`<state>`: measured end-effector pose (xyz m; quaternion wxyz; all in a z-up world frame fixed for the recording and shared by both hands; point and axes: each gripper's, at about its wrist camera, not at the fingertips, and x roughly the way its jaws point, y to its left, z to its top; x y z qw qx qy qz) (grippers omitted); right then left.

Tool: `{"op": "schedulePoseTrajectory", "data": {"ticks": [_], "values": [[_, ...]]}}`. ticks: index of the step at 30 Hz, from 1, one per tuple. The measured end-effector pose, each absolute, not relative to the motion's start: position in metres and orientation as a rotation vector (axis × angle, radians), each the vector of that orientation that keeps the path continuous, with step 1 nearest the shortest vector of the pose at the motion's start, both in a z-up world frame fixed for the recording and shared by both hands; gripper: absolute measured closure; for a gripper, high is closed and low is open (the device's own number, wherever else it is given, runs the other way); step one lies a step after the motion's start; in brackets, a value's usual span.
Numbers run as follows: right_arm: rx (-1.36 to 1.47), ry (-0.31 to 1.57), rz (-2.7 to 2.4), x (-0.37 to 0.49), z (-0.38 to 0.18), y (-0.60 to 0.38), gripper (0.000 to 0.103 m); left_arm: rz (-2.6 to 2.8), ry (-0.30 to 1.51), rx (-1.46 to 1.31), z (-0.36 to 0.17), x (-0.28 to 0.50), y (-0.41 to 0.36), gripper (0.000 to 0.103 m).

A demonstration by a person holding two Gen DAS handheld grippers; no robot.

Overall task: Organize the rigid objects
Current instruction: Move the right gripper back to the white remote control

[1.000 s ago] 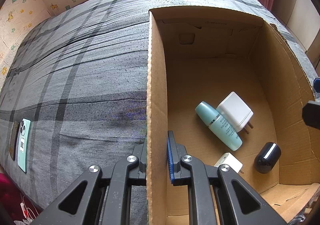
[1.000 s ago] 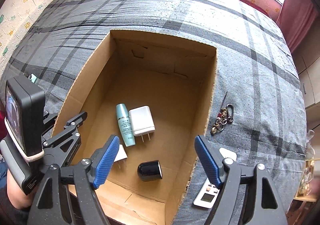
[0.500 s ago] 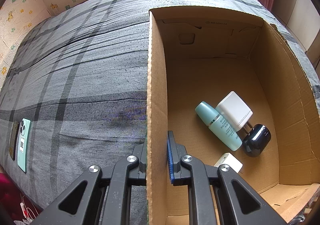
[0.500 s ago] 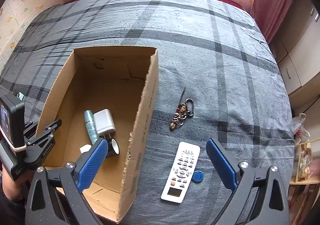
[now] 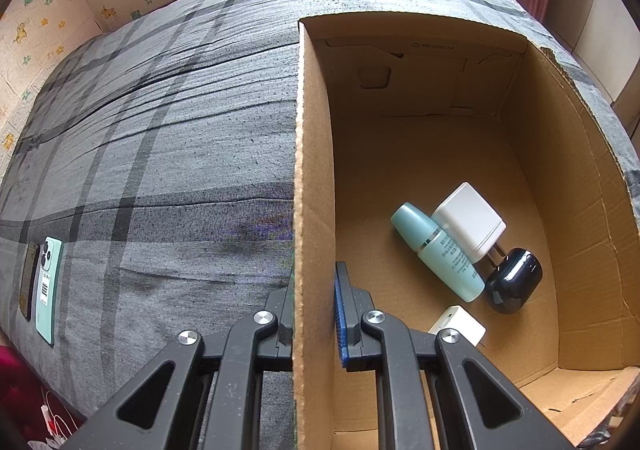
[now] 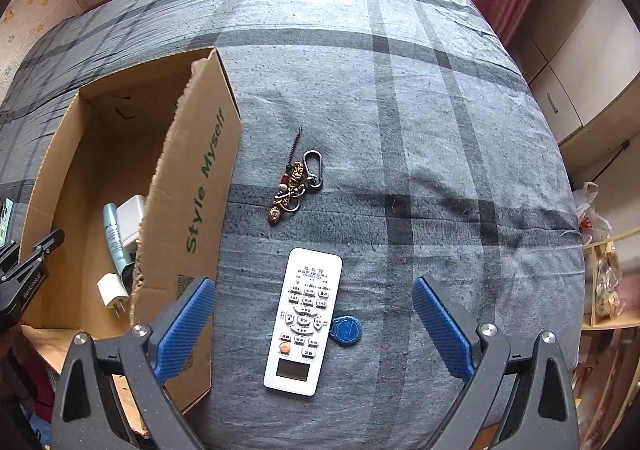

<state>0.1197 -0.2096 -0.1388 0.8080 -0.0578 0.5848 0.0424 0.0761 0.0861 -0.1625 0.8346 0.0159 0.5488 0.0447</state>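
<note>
The left hand-held gripper (image 5: 314, 314) pinches the cardboard box (image 5: 314, 169) wall, while the right hand-held gripper (image 6: 314, 324), spread wide, hovers seemingly above the remote (image 6: 306, 314) on the bed (image 6: 440, 129).

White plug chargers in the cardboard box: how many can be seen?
2. The larger charger lies beside the teal bottle, its prongs toward the dark case. The smaller charger lies nearer the camera, partly covered by the left hand-held gripper. Others may be hidden.
</note>
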Motion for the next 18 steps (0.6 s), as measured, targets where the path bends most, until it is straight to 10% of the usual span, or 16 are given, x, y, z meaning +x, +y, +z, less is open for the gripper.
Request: {"op": "schedulePoseTrajectory", "data": {"ticks": [18], "values": [[-0.039,1.37,0.069,0.144,-0.215,-0.229,0.003,0.101,1.162,0.047,-0.162,0.076,0.082,0.088]]}}
